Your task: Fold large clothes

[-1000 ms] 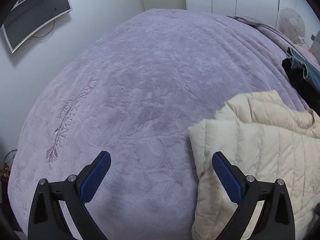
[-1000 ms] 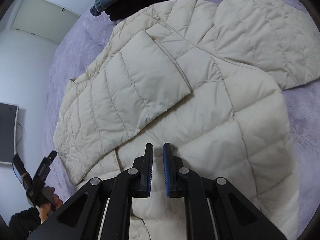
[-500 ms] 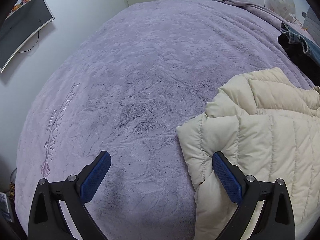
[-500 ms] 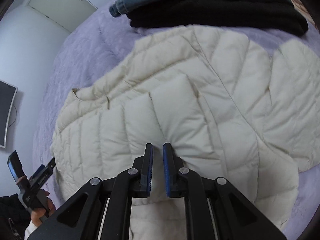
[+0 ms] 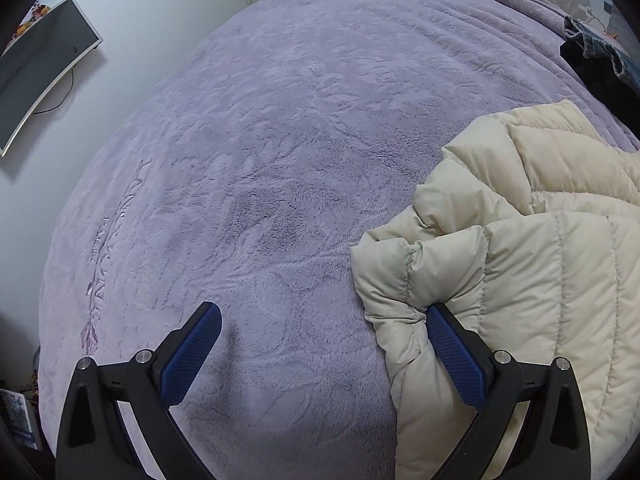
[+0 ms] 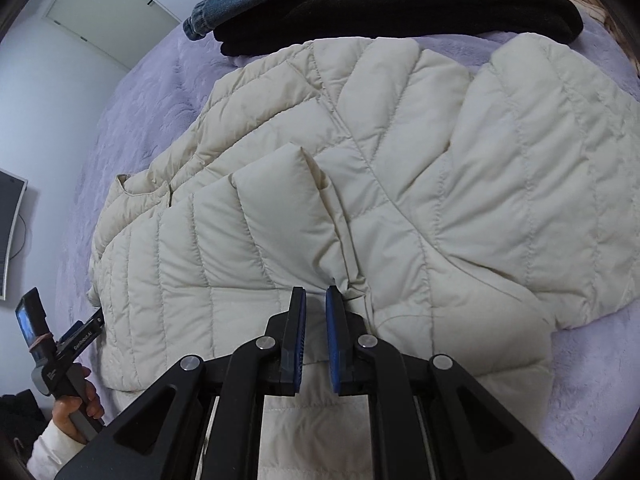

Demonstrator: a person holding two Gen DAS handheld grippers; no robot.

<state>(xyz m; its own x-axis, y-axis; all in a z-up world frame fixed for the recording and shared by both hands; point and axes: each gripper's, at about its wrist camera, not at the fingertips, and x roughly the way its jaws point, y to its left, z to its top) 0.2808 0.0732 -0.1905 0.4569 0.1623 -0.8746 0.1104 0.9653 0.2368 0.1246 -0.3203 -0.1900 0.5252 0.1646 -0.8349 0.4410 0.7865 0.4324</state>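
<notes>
A cream quilted puffer jacket (image 6: 400, 184) lies spread on the purple bedspread (image 5: 280, 160), with one part folded over onto the body. My right gripper (image 6: 316, 298) is shut on a fold of the jacket near its middle front. My left gripper (image 5: 324, 344) is open; its right finger (image 5: 452, 344) touches the jacket's left edge (image 5: 400, 280) and its left finger rests over bare bedspread. The left gripper also shows at the lower left of the right wrist view (image 6: 76, 344), held in a hand beside the jacket's edge.
A pile of folded black and blue denim clothes (image 6: 380, 4) lies at the far side of the bed, just beyond the jacket. A wall-mounted monitor (image 5: 36, 68) hangs to the left. White closet doors and a fan stand beyond the bed.
The right gripper has carried the jacket's fold over the body and now sits lower on it. The left gripper has moved in to the jacket's left edge, and the edge has bunched up.
</notes>
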